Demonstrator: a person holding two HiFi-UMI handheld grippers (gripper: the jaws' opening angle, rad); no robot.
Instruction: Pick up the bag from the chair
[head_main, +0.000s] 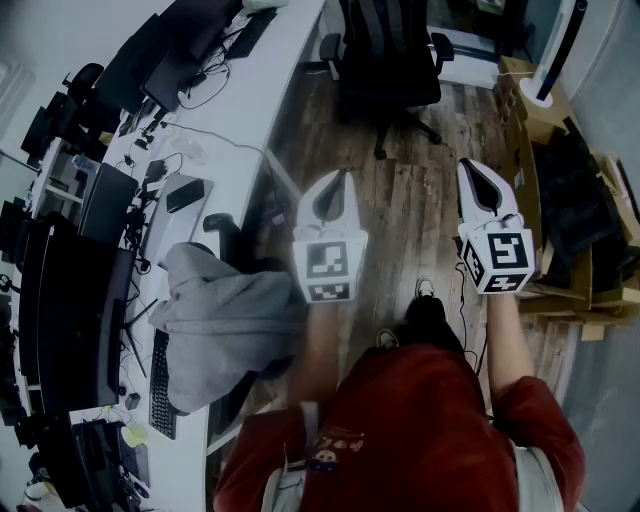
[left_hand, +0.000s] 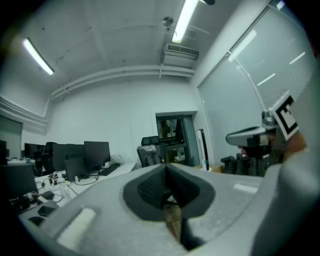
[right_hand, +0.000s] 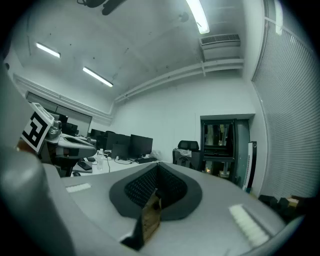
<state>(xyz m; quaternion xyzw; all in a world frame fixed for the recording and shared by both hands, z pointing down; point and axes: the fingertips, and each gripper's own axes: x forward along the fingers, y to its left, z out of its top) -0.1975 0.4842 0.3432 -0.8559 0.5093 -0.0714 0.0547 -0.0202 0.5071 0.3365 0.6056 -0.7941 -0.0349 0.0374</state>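
A black office chair (head_main: 385, 60) stands on the wooden floor ahead, beyond both grippers. In the left gripper view a greyish bag-like shape (left_hand: 150, 158) sits on the chair (left_hand: 149, 145), small and hard to make out. It also shows on the chair (right_hand: 187, 149) in the right gripper view. My left gripper (head_main: 340, 182) and right gripper (head_main: 470, 168) are held level side by side, well short of the chair. Both are shut with nothing between the jaws, as each gripper's own view confirms: left gripper (left_hand: 166, 167), right gripper (right_hand: 157, 167).
A long white desk (head_main: 270, 90) with monitors, keyboards and cables runs along the left. A grey garment (head_main: 225, 320) hangs over a chair close to my left. Cardboard boxes (head_main: 570, 190) are stacked at the right. A dark doorway (left_hand: 175, 137) lies behind the chair.
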